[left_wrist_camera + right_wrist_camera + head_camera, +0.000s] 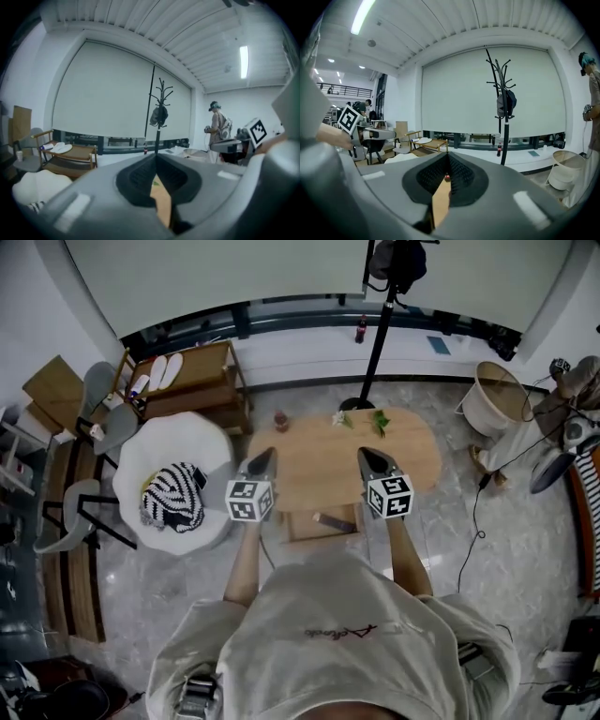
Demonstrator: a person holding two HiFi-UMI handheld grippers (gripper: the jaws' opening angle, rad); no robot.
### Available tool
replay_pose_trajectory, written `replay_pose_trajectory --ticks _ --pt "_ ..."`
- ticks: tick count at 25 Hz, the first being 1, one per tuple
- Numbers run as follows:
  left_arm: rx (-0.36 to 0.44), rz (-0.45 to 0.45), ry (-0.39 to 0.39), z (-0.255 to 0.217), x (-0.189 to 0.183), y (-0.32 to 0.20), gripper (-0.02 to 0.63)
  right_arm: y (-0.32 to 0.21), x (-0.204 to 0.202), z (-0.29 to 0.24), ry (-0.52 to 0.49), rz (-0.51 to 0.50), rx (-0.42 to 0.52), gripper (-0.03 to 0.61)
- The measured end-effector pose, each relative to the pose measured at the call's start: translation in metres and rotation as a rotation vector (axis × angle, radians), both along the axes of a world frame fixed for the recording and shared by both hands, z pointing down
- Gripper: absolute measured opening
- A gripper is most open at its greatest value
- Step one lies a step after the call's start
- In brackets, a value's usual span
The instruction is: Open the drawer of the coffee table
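Head view: the drawer (321,524) looks pulled out at the near side of the bench (319,470), so the job seems done. The left tongs (264,456) and right tongs (369,456) are held shut, empty, above it.

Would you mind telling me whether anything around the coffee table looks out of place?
The drawer juts out from the near edge of the coffee table, apparently open with a dark item inside. A striped cloth lies crumpled on the white seat. Nothing looks spilled or broken.
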State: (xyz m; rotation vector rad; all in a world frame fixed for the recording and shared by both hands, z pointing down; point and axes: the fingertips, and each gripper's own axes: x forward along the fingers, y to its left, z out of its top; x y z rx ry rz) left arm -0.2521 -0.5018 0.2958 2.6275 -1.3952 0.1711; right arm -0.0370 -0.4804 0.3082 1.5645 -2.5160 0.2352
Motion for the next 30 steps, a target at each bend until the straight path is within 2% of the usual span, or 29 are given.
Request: replay_pose_trajectory --ticks 12,20,30 --pt "0.026 0.023 -0.037 -0.009 0.025 -0.01 0.002 -0.015 -0.015 -0.004 0.006 -0.061 0.027 0.003" --pt "0.032 -0.025 -0.038 -0.023 0.061 -0.016 0.002 -0.035 0.013 -0.026 0.016 -0.127 0.054 0.003" --pt "0.031 -0.036 -0.049 -0.022 0.113 -0.012 0.002 -0.04 0.05 -0.039 0.003 -0.163 0.072 0.003"
